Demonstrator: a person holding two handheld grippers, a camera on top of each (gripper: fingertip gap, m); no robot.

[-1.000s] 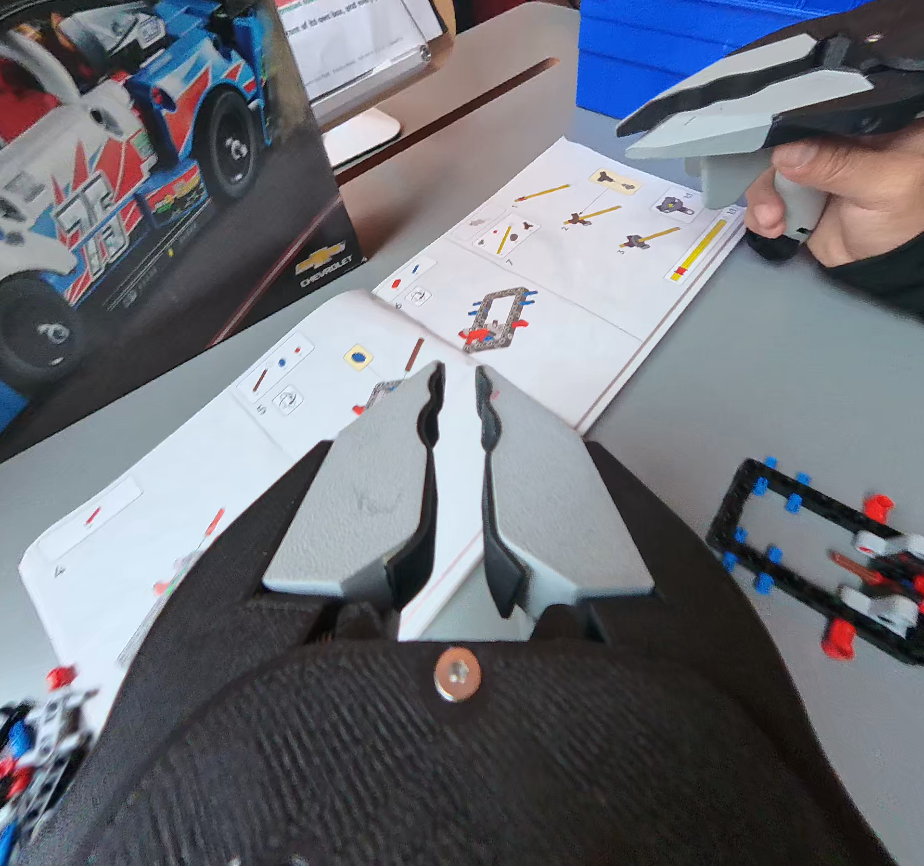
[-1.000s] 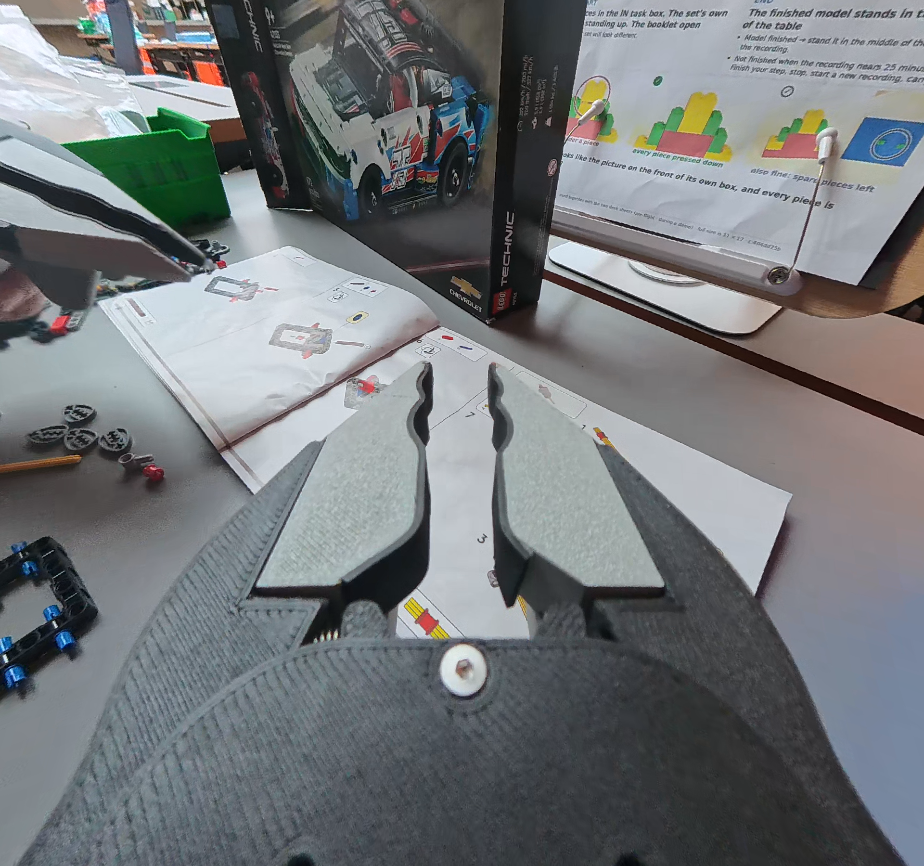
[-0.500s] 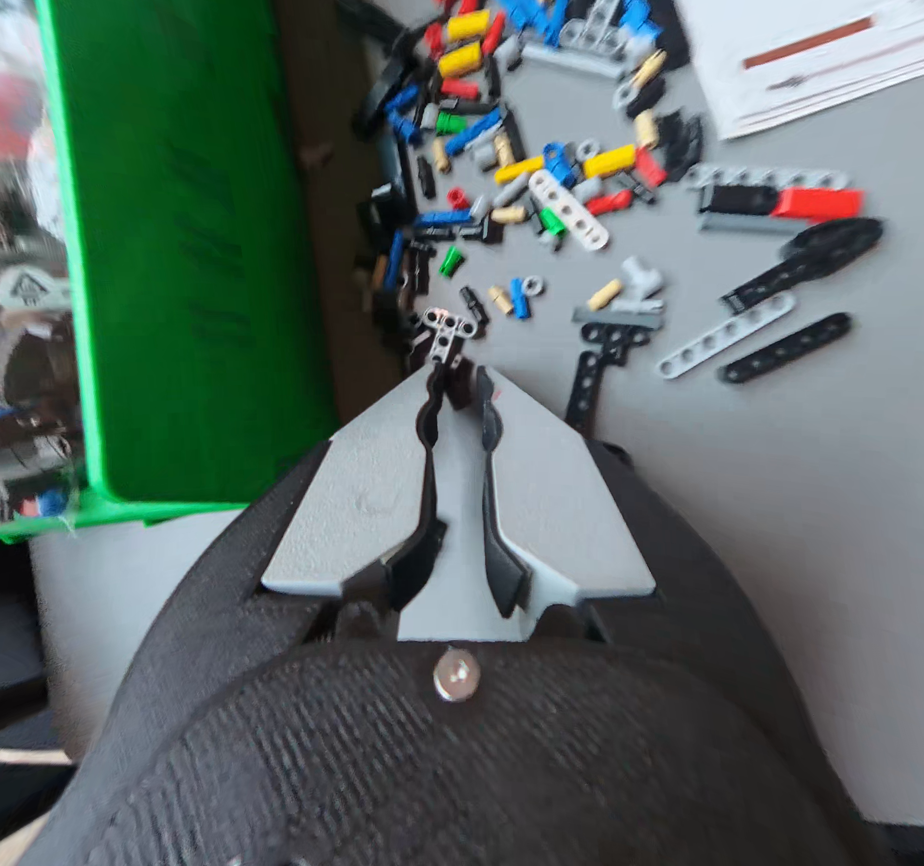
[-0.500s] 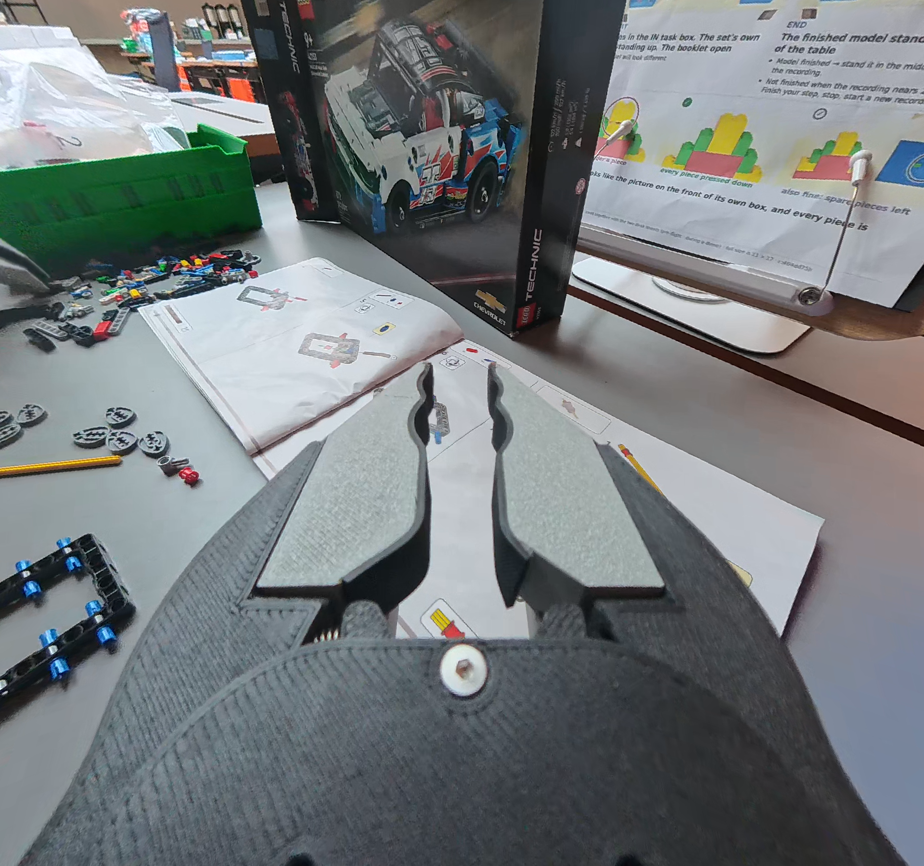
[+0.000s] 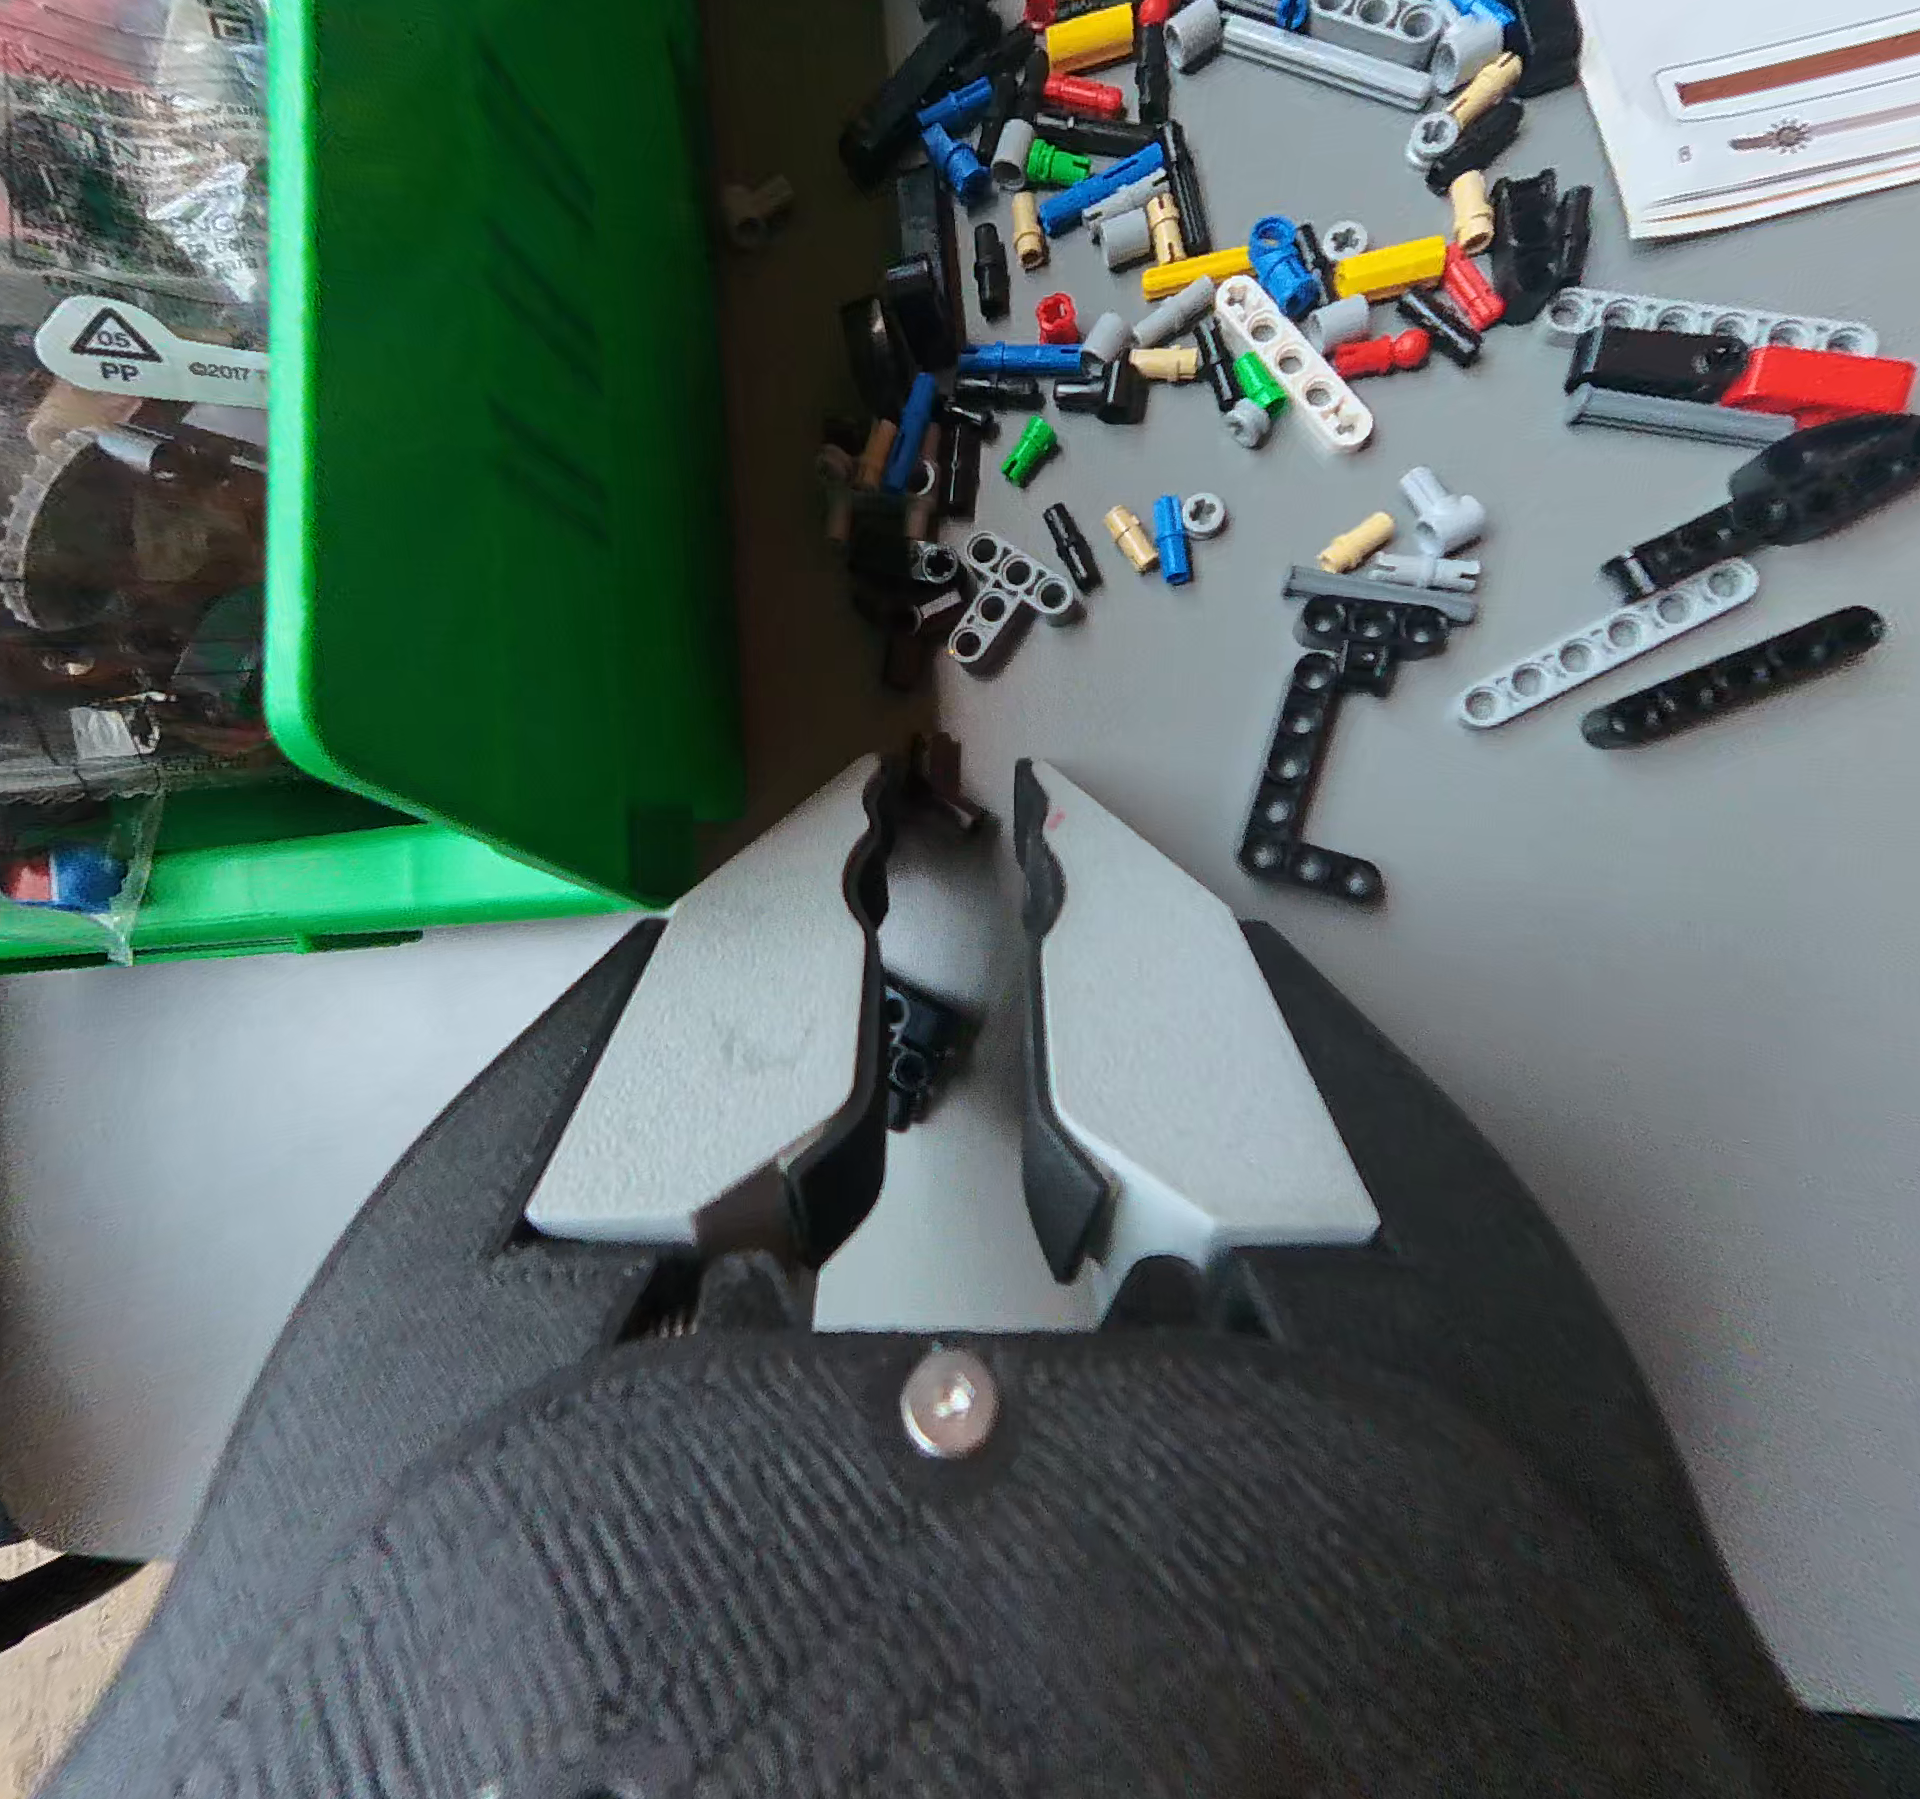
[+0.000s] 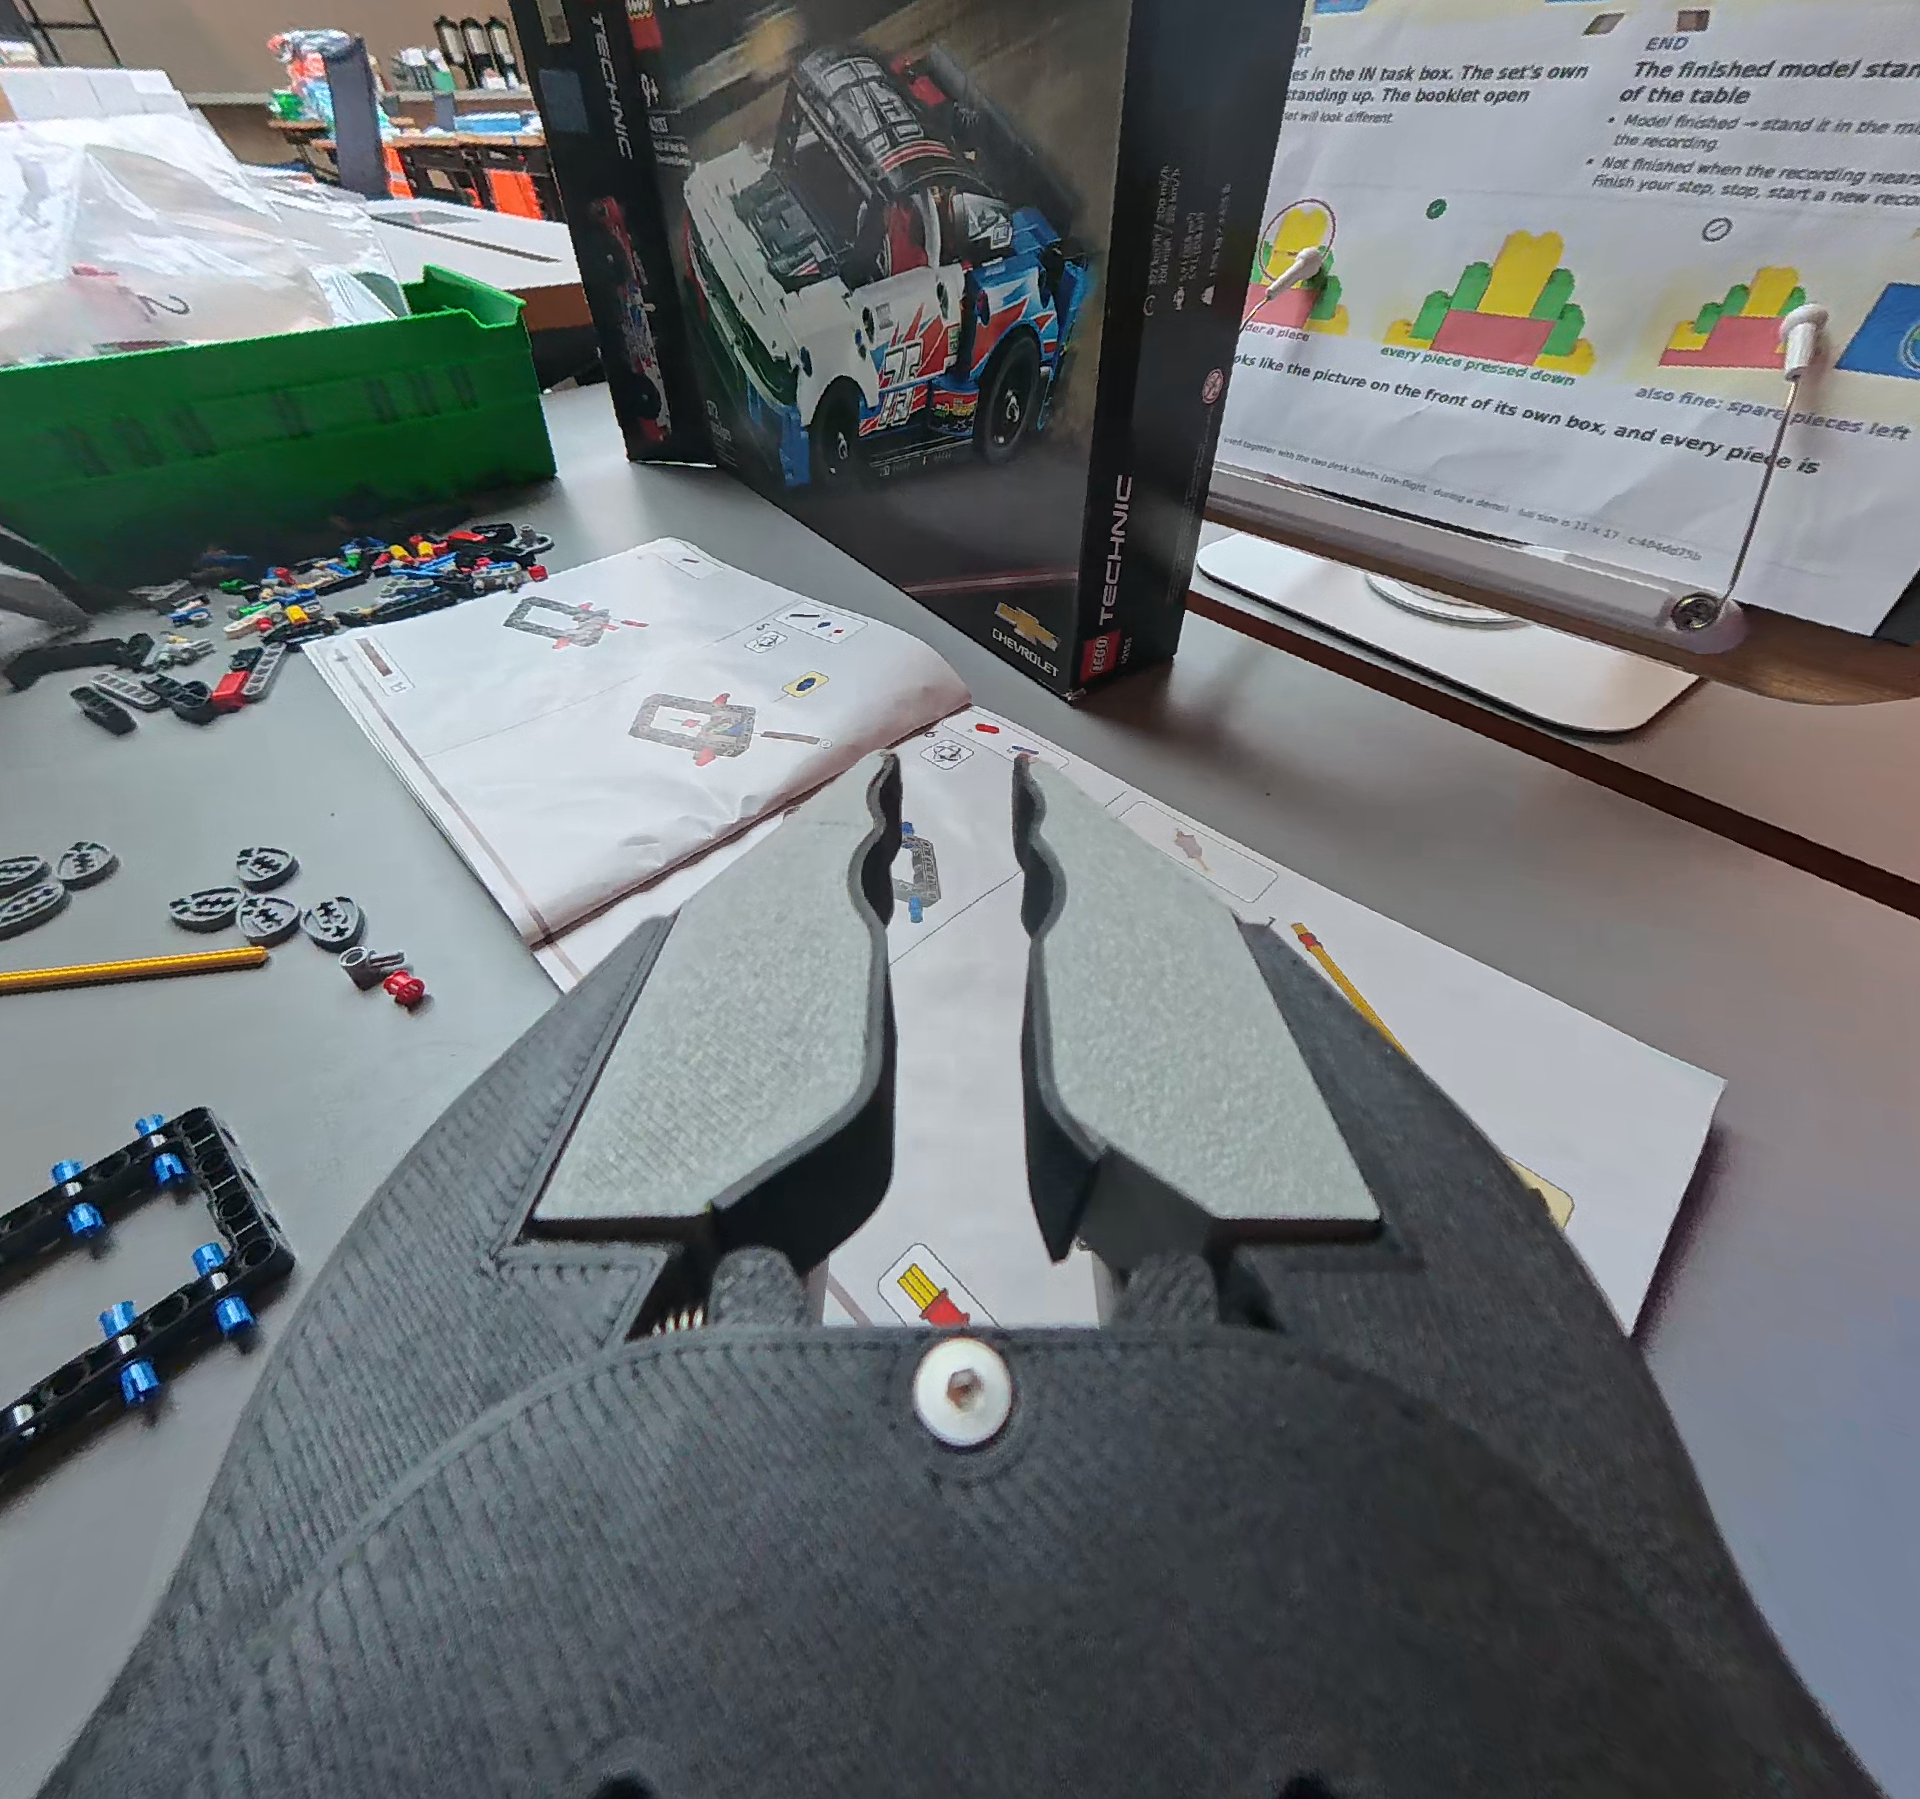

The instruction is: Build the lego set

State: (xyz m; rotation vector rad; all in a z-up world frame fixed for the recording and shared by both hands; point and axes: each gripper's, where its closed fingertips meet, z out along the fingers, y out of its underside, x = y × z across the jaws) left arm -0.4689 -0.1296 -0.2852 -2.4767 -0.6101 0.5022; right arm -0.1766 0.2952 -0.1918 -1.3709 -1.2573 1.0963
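A second before this, my left gripper (image 5: 945, 783) had hung over the open instruction booklet (image 6: 644, 710); now it had swung across to the loose parts pile (image 5: 1195, 222) beside the green bin (image 5: 488, 378), and the blur of half a second earlier had settled into a steady view. My fingers stood a little apart, pinching nothing. A small dark connector (image 5: 935, 788) lay just at their tips, and another small black piece (image 5: 914, 1043) sat on the table under the gap between them — neither was held. I judged that the booklet had been read and the hunt for the next piece had begun, with the tips perhaps lined up on that dark connector.

My right gripper (image 6: 951, 773) hovered above the booklet's near page, fingers spread the same small way and empty, much as a second earlier — only a little farther back. The black frame with blue pins (image 6: 135, 1261) waited on the table to its left, unfinished, so the build looked early.
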